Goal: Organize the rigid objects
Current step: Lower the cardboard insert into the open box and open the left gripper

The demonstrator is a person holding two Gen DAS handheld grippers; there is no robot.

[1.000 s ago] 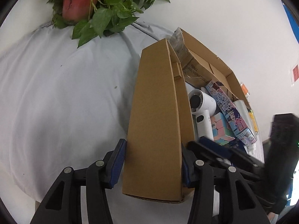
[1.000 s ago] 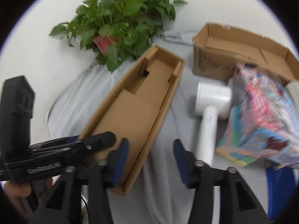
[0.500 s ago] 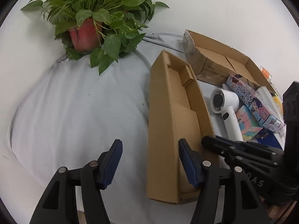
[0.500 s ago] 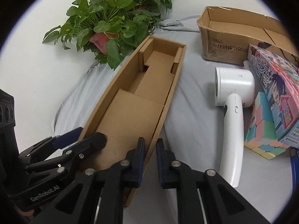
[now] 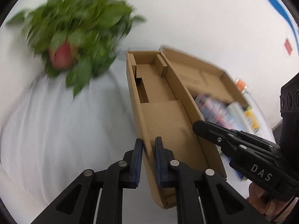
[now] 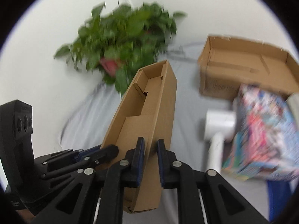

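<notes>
A long narrow open cardboard box (image 5: 164, 115) with an inner cardboard insert is held up off the grey cloth. My left gripper (image 5: 148, 149) is shut on its left side wall near the near end. My right gripper (image 6: 151, 149) is shut on the box's (image 6: 147, 112) right side wall. The right gripper also shows in the left wrist view (image 5: 233, 145), beside the box's right wall. The left gripper shows in the right wrist view (image 6: 89, 158), at the box's left.
A potted green plant (image 5: 74, 37) stands at the back left. A wide open cardboard box (image 6: 246, 67) sits at the back right. A white hair dryer (image 6: 218, 127), a colourful printed box (image 6: 265, 130) and pastel blocks lie at the right on the grey cloth (image 5: 56, 130).
My left gripper has closed on the long box's left wall. Both grippers now hold the box, which has lifted and tilted; the views are blurred with motion.
</notes>
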